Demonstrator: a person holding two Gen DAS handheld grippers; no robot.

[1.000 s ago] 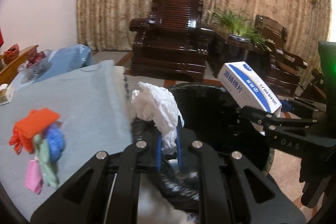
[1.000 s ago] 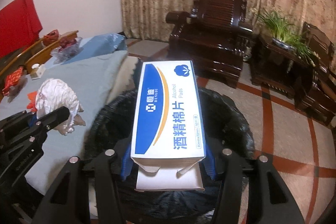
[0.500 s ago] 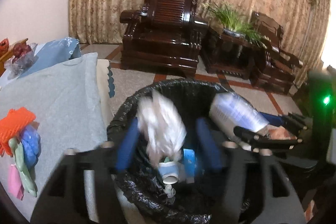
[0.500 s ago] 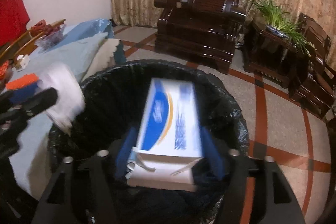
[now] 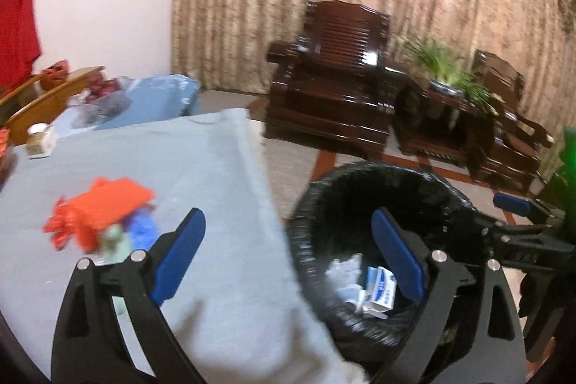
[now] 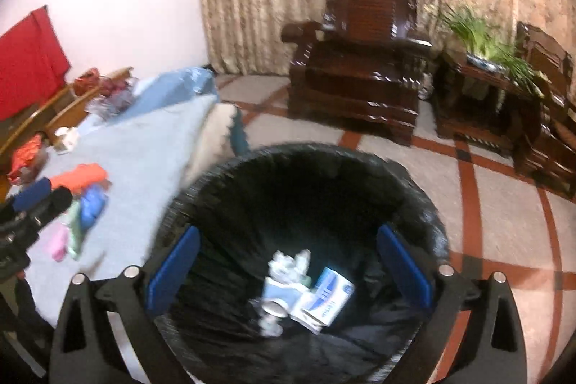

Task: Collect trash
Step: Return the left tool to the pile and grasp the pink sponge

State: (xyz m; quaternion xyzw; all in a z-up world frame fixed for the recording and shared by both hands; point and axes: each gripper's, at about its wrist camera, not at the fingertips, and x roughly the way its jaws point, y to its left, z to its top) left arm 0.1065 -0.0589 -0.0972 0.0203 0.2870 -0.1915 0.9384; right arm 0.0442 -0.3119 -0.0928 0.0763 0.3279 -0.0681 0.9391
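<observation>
A bin lined with a black bag (image 5: 378, 189) (image 6: 306, 175) stands beside the table. At its bottom lie the white and blue alcohol-pad box (image 6: 325, 299) (image 5: 381, 288) and crumpled white tissue (image 6: 288, 263) (image 5: 342, 270). My left gripper (image 5: 288, 254) is open and empty, over the table edge and the bin's left rim. My right gripper (image 6: 288, 270) is open and empty above the bin mouth. A heap of orange, blue, green and pink wrappers (image 5: 104, 218) (image 6: 81, 200) lies on the grey-blue tablecloth (image 5: 180, 161).
Dark wooden armchairs (image 5: 331, 96) (image 6: 360, 67) and a side table with a green plant (image 5: 446, 74) stand by the curtain. A small white jar (image 5: 37, 139) and bags sit at the table's far left. The tiled floor (image 6: 486, 222) lies right of the bin.
Both grippers opened. The tissue dropped from the left one and the box from the right one; both now lie in the bin. The left gripper swung left toward the table.
</observation>
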